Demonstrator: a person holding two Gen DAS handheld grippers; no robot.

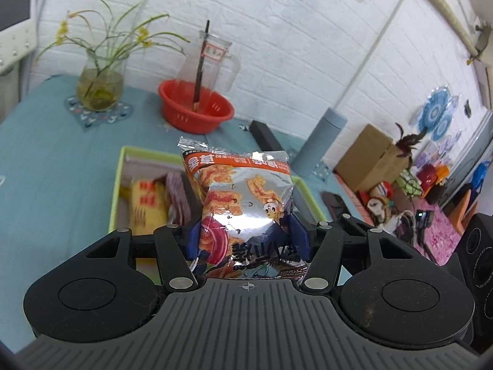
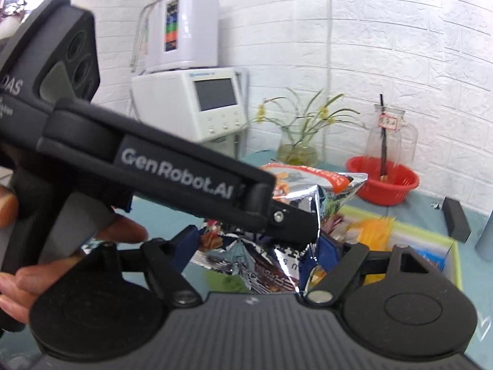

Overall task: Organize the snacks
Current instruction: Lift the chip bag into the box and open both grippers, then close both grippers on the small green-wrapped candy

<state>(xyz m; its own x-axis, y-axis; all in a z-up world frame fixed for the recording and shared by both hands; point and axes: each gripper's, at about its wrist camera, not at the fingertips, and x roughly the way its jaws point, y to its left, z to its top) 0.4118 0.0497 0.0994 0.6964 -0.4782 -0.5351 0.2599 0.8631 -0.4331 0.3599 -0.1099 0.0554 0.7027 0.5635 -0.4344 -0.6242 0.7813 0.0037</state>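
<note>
Left hand-held gripper (image 1: 245, 231) pinching silver snack bag (image 1: 240, 191) above green-rimmed box (image 1: 115, 191); right hand-held gripper (image 2: 258, 256) pinching second foil bag (image 2: 277, 265). Lower upright beside yellow packet (image 1: 144, 206), then release.

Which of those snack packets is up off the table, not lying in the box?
The silver and orange snack bag, pinched between the left gripper. The yellow packet and the striped pink packet lie in the green-rimmed box.

A lived-in home room is being shown: a teal-clothed table (image 1: 46, 160) is being backed by a white brick-pattern wall (image 1: 277, 30). On that table a glass vase of flowers (image 1: 100, 88), a red basin (image 1: 195, 109) and a glass pitcher (image 1: 209, 61) are being kept.
</note>
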